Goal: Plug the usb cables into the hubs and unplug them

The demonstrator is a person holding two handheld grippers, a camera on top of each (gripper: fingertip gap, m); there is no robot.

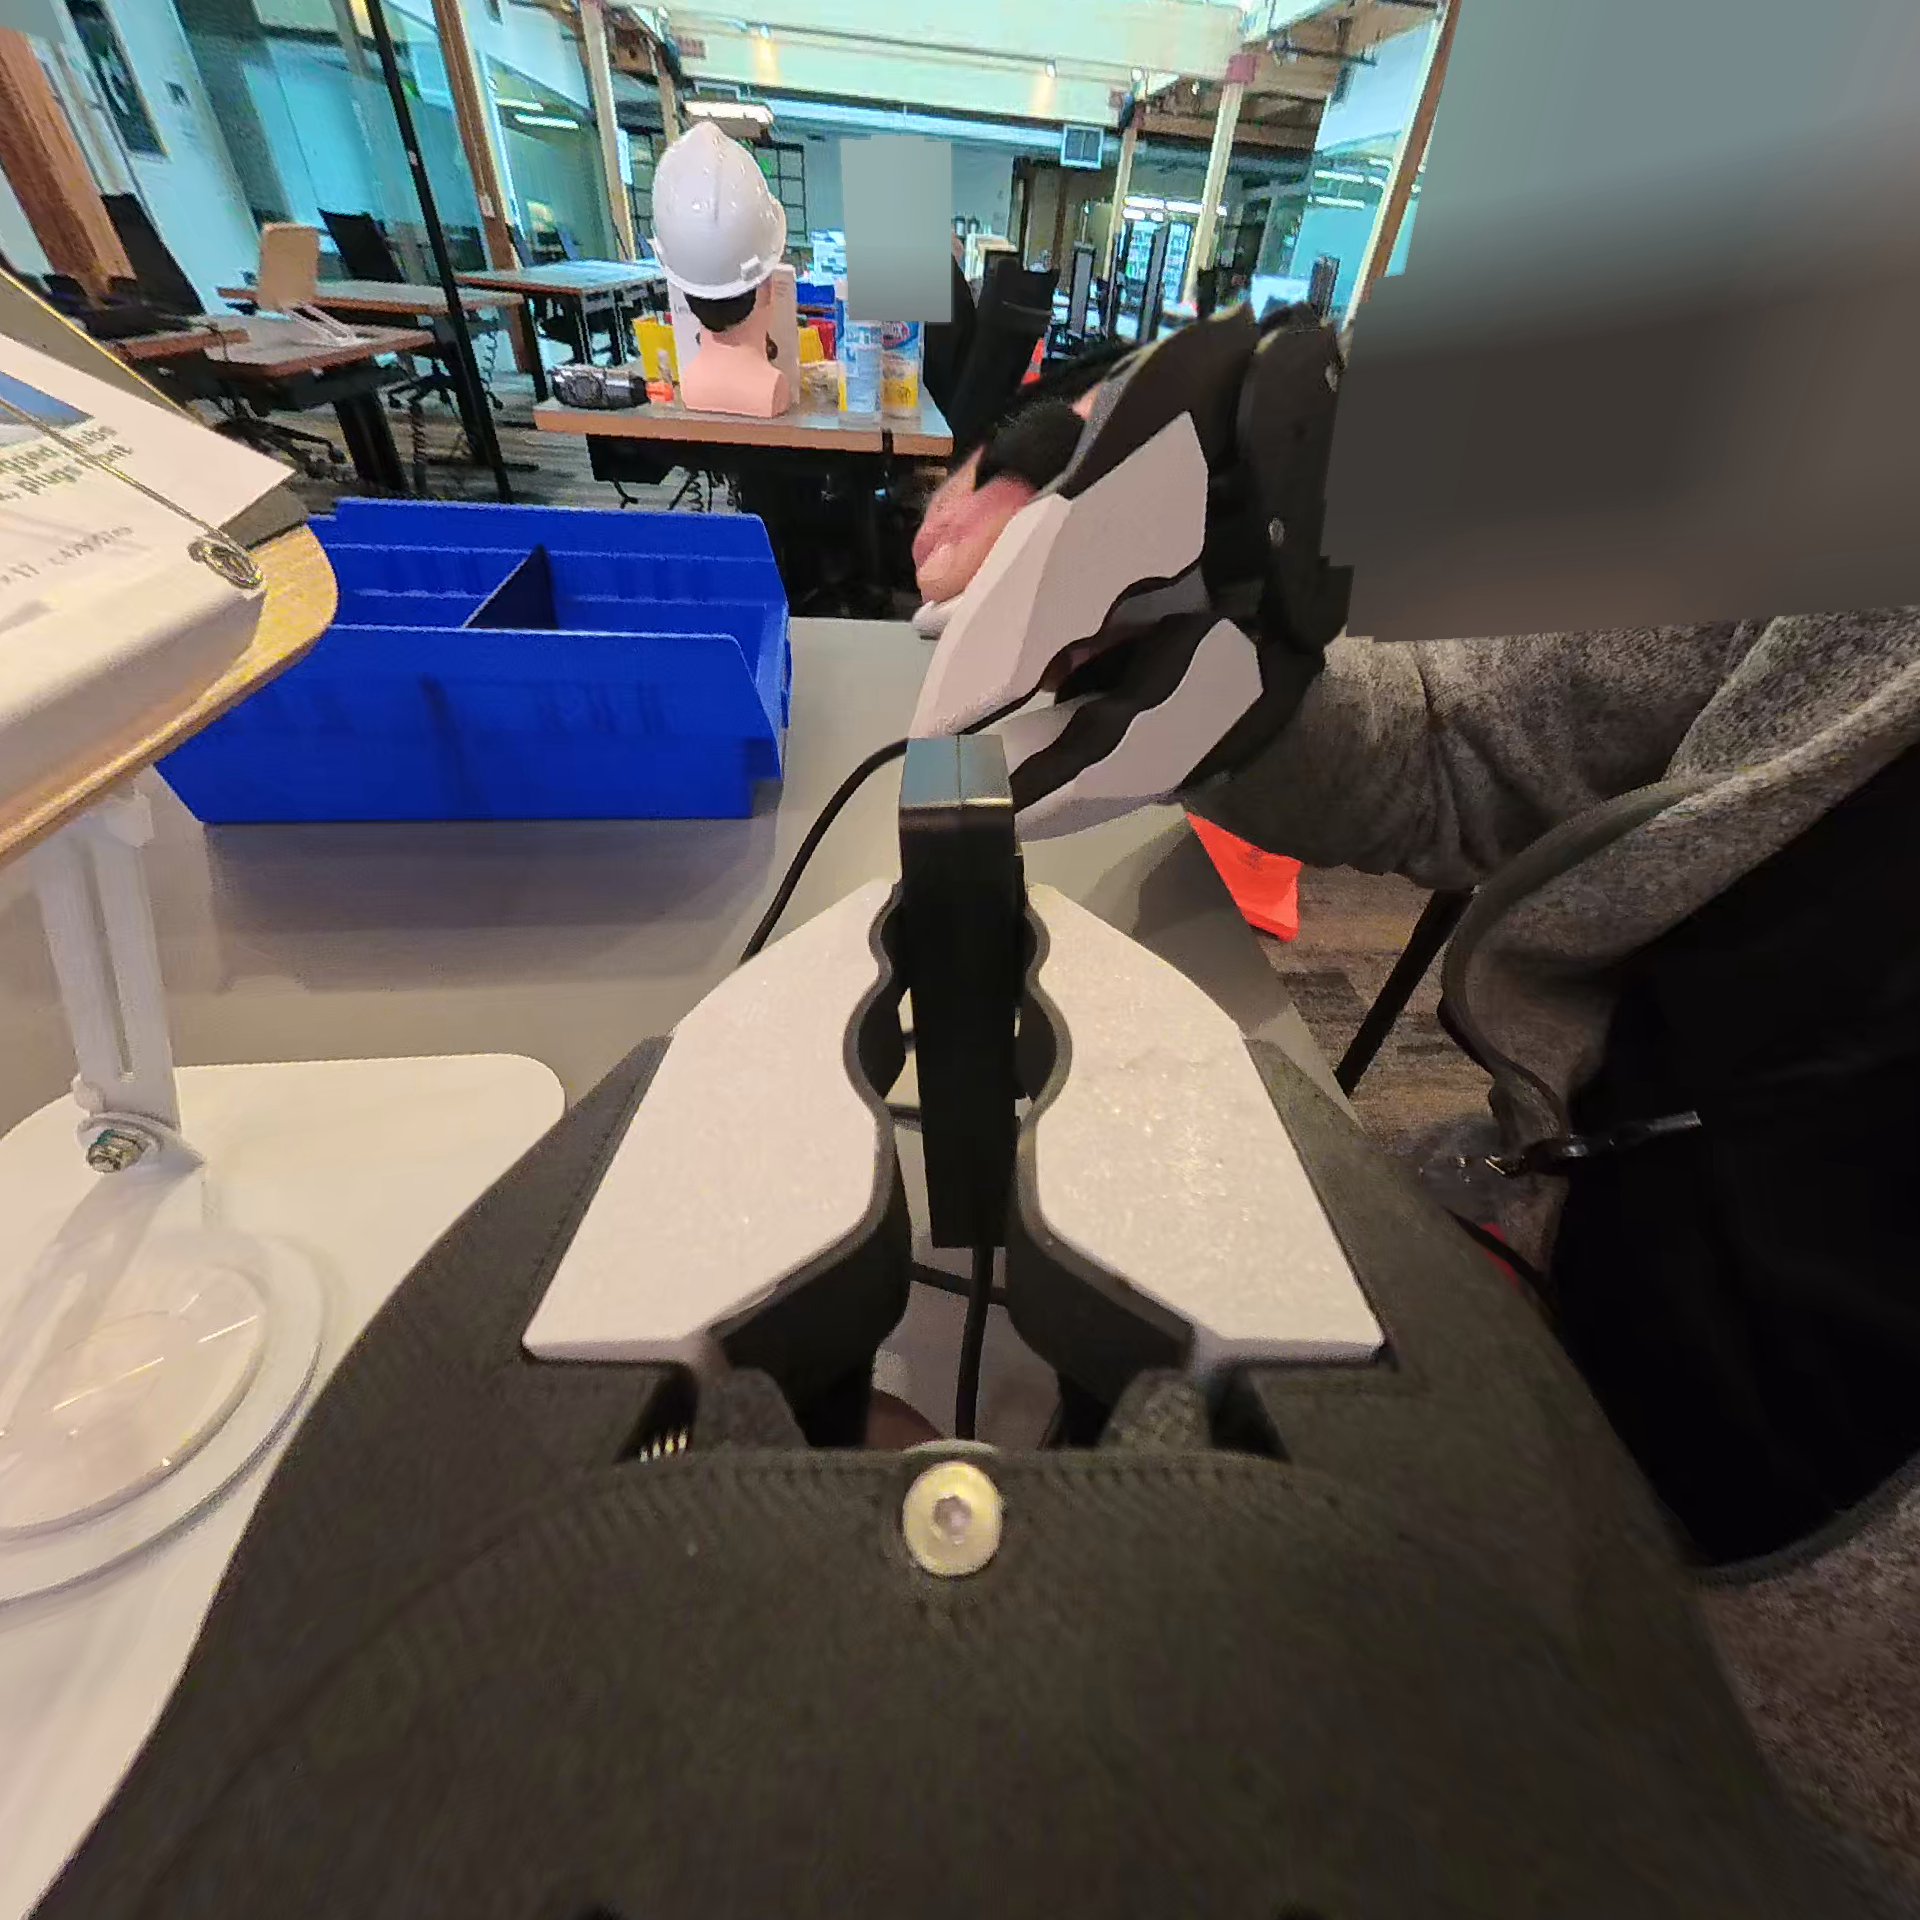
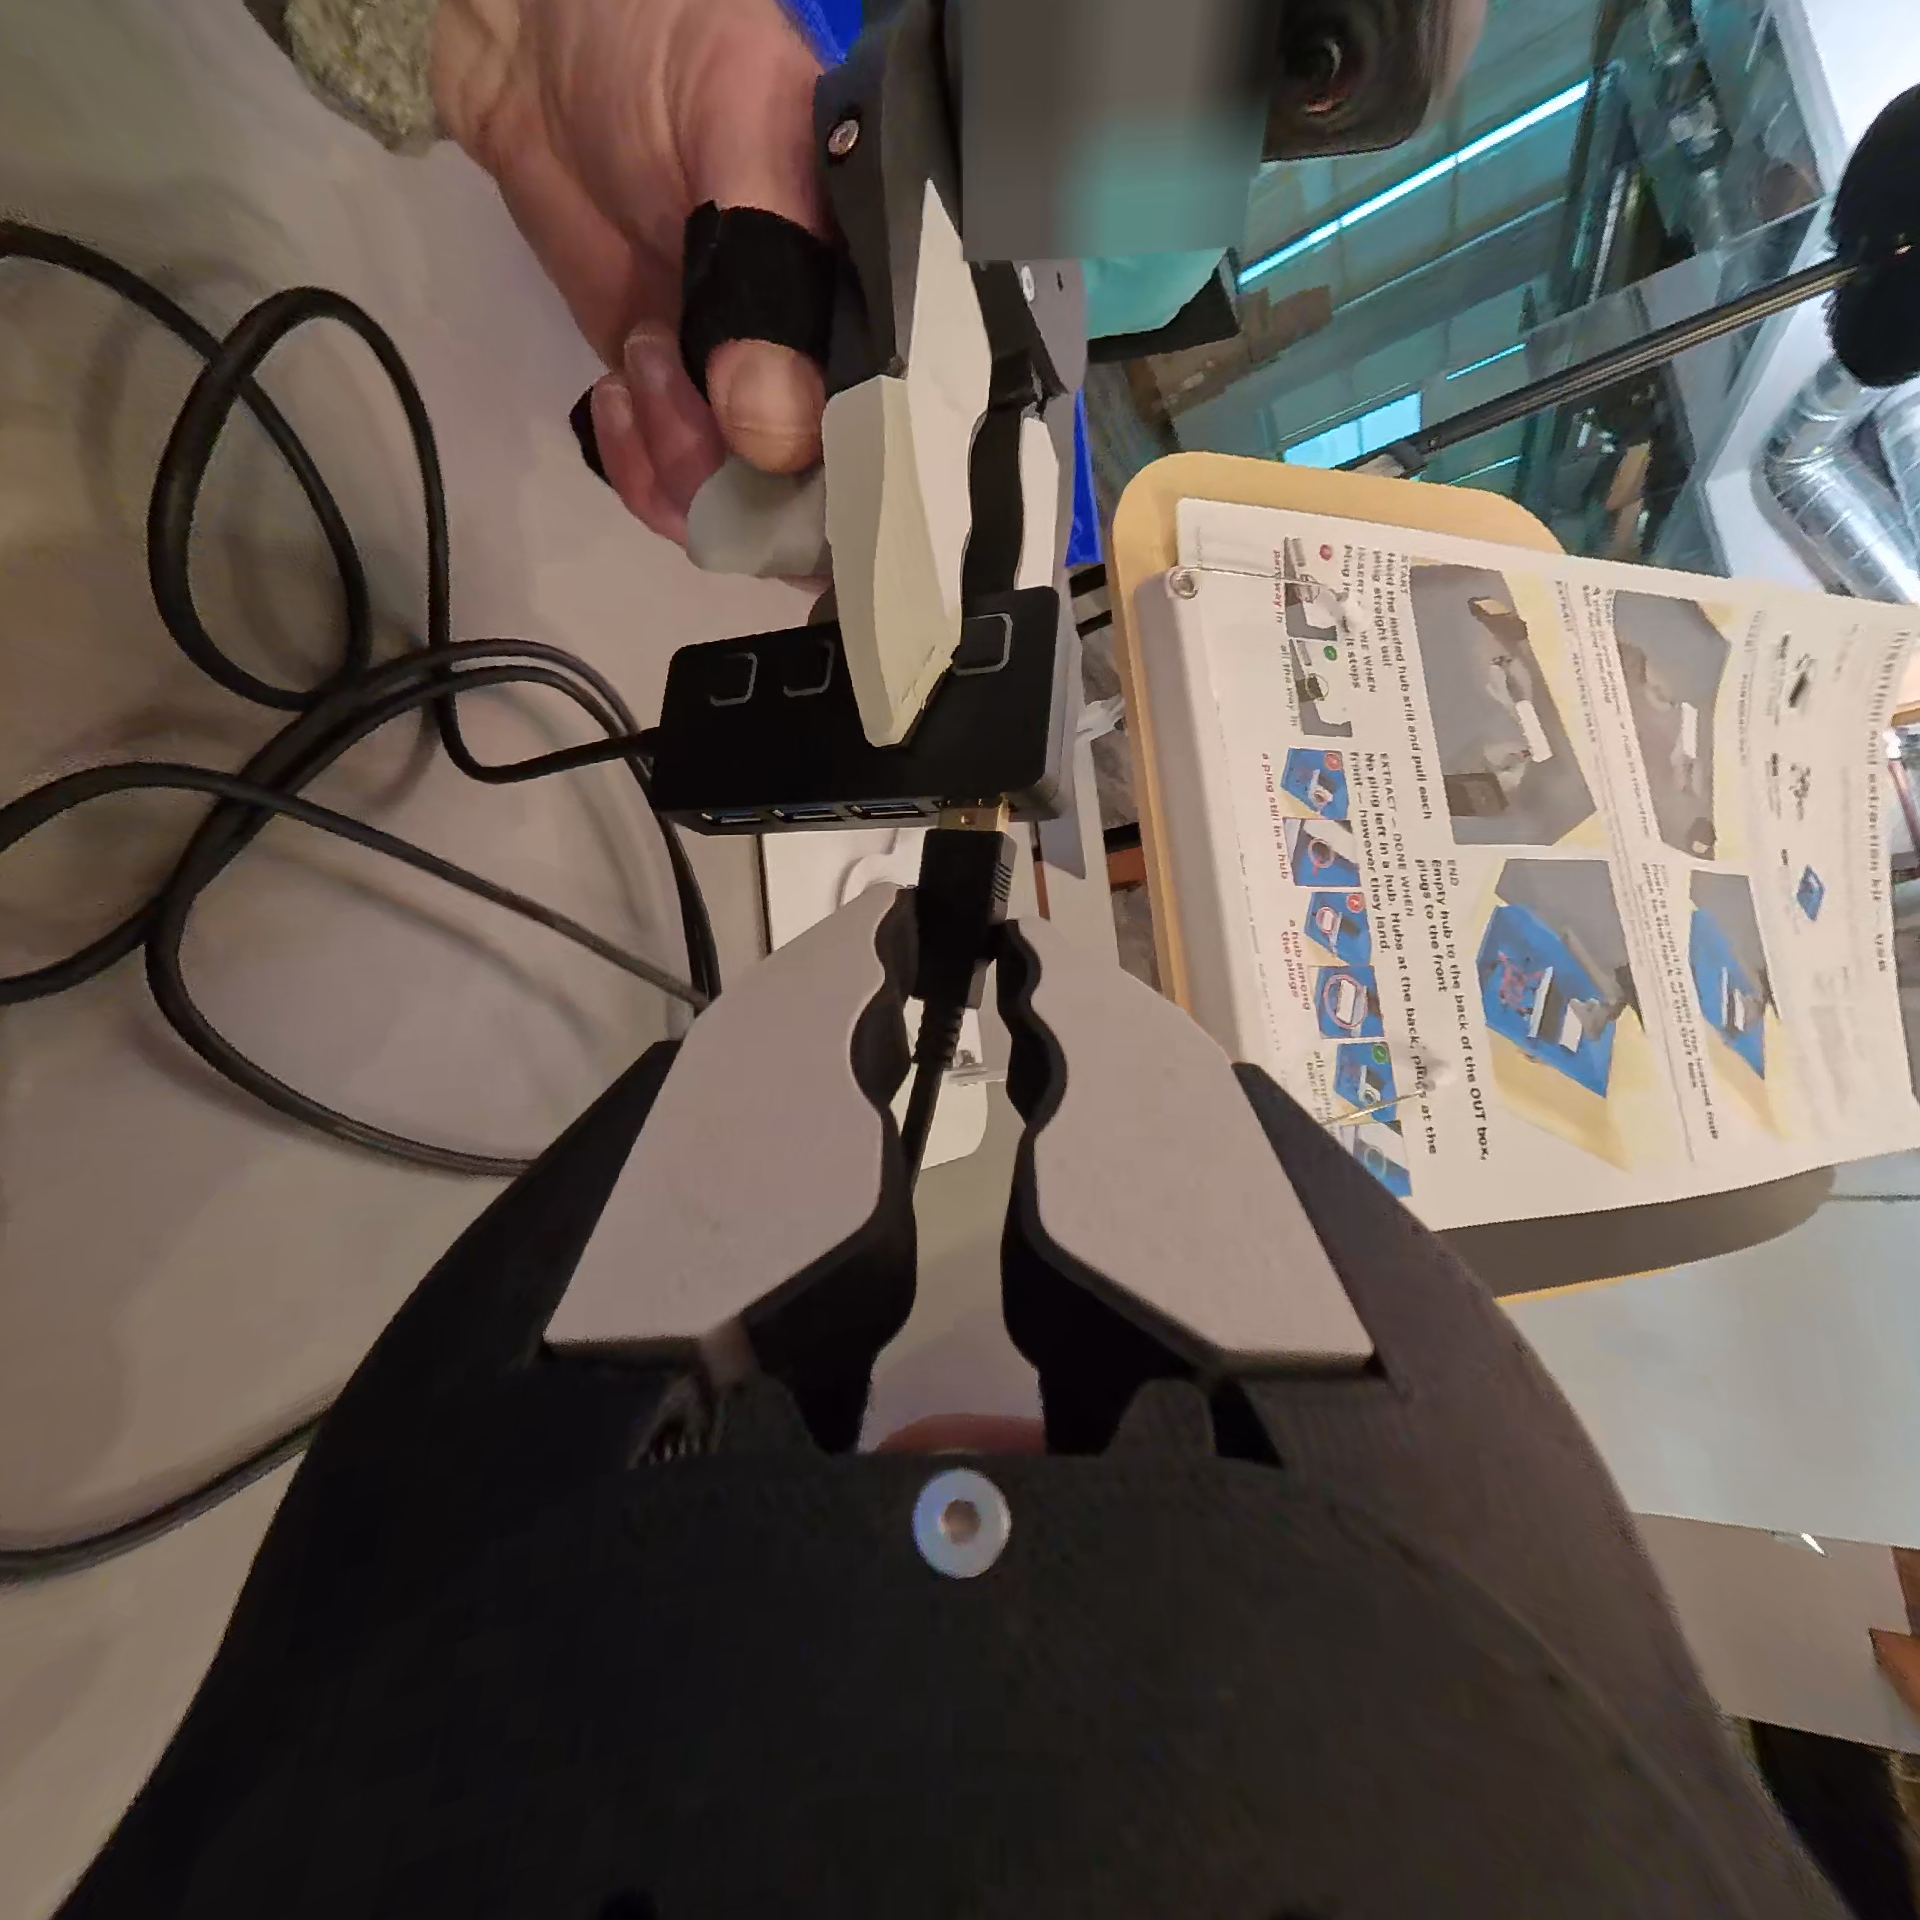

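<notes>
A pale grey table (image 1: 499,935) fills the left wrist view, and on it at about ten o'clock stands a blue bin (image 1: 468,665) with dividers, with a white stand (image 1: 104,997) at nine o'clock carrying a tilted wooden board (image 2: 1143,727) and its printed instruction sheet (image 2: 1558,831). A person's grey sleeve (image 1: 1507,748) comes in from three o'clock. In the right wrist view, loops of black cable (image 2: 260,623) sprawl over the table from nine to ten o'clock. The left gripper (image 1: 956,914) is clamped on a black USB hub (image 1: 958,987), its pale fingers pressing both flat sides of the slim body, which stands on edge between them; seen from the right wrist view the same hub (image 2: 862,727) sits at twelve o'clock, gripped from above, its row of blue ports facing the camera. The right gripper (image 2: 951,935) is closed on a black USB plug (image 2: 961,894), the dark pads squeezing its body from either side, its cable trailing back between the fingers. The plug's gold metal tip (image 2: 971,816) sits at the rightmost port of the hub, with part of the metal still showing outside the port.
</notes>
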